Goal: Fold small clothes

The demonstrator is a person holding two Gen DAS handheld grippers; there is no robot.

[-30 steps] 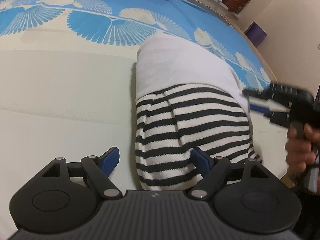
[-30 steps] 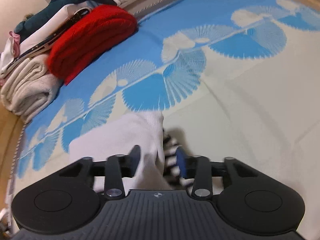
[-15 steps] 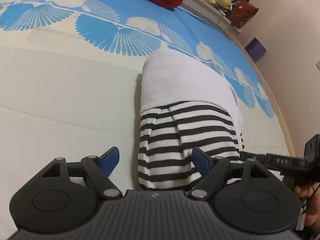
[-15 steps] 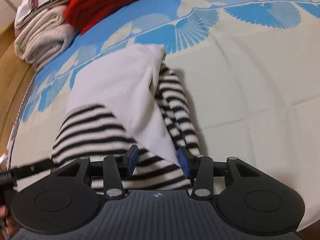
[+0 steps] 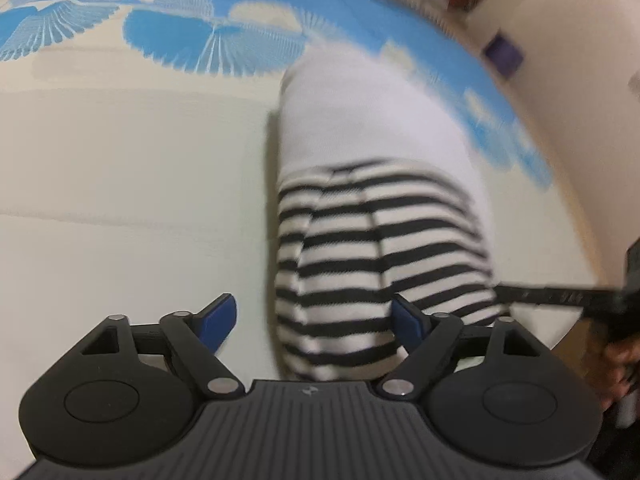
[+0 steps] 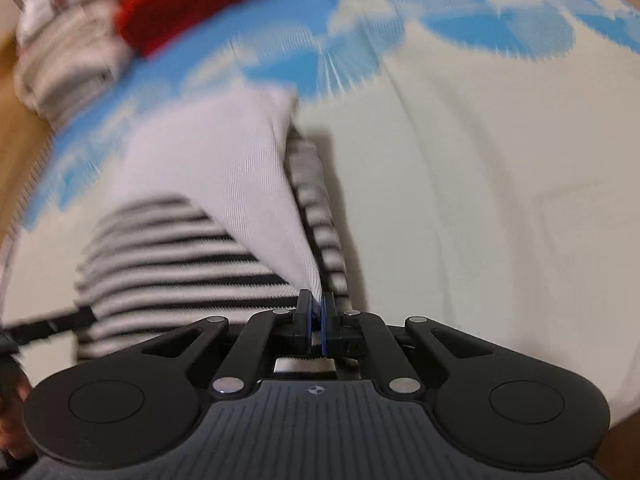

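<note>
A small white garment with black-and-white striped parts (image 5: 372,184) lies partly folded on the bed. My left gripper (image 5: 316,316) is open, its blue pads on either side of the garment's near striped edge. My right gripper (image 6: 318,312) is shut on the garment's near edge (image 6: 256,200), where the white panel meets the stripes. The right gripper also shows at the right of the left wrist view (image 5: 560,296), and the left gripper at the left edge of the right wrist view (image 6: 48,326). Both views are blurred.
The bed cover (image 5: 132,160) is cream with blue fan patterns at the far side. A red knit (image 6: 200,4) and a stack of folded beige cloth (image 6: 72,56) lie at the far end. A wall (image 5: 580,80) runs along the right.
My right gripper has closed on the garment's near edge; it was open half a second ago. My left gripper stays open and has hardly moved. Both views now blur with motion.
</note>
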